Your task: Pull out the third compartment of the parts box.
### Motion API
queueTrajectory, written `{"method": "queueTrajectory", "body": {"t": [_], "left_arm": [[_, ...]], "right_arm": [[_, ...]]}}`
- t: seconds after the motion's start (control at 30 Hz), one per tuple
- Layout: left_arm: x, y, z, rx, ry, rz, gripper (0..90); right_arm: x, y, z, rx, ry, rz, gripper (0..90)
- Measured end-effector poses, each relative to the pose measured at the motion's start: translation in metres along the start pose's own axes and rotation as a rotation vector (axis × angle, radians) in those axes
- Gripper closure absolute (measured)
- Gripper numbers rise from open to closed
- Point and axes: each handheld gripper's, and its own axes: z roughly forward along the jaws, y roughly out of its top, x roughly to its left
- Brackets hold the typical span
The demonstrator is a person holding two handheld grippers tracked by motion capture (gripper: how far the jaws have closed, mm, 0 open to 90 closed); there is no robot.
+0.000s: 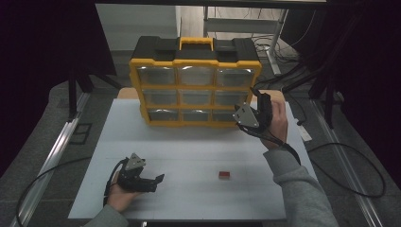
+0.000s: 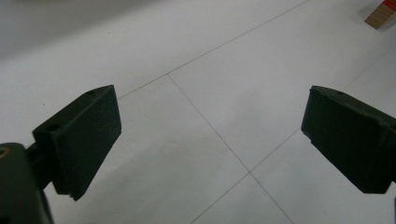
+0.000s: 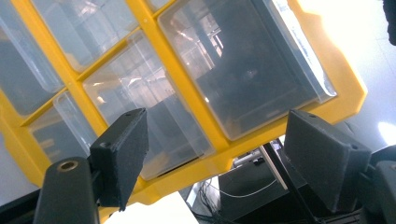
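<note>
Right gripper (image 1: 256,105) hovering wide open, empty, at the yellow organizer's (image 1: 195,82) 4 o'clock corner. Left gripper (image 1: 160,178) resting wide open, empty, on the table (image 1: 198,151); red block (image 1: 224,175) at its 3 o'clock.

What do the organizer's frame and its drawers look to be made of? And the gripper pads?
The organizer frame looks like molded yellow plastic, smooth with a slight sheen. Its drawers appear to be clear glossy plastic, see-through and catching reflections. The right gripper pads look like matte black foam or rubber, with a fine grainy surface.
</note>
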Motion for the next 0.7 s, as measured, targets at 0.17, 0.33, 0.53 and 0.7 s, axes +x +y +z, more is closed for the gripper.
{"method": "queueTrajectory", "body": {"t": [0.17, 0.33, 0.53, 0.7], "left_arm": [[0.0, 0.0, 0.0, 0.0, 0.001, 0.001, 5.4], [0.0, 0.0, 0.0, -0.001, 0.0, 0.0, 5.4], [0.0, 0.0, 0.0, 0.001, 0.001, 0.001, 5.5], [0.001, 0.0, 0.0, 0.002, 0.002, 0.002, 5.4]], "right_arm": [[-0.003, 0.0, 0.003, 0.0, -0.005, 0.009, 22.4], [-0.006, 0.001, 0.005, 0.005, -0.014, 0.017, 22.1], [-0.009, 0.001, 0.007, 0.007, -0.024, 0.014, 22.1], [-0.013, 0.001, 0.01, 0.0, -0.03, 0.012, 22.1]]}}
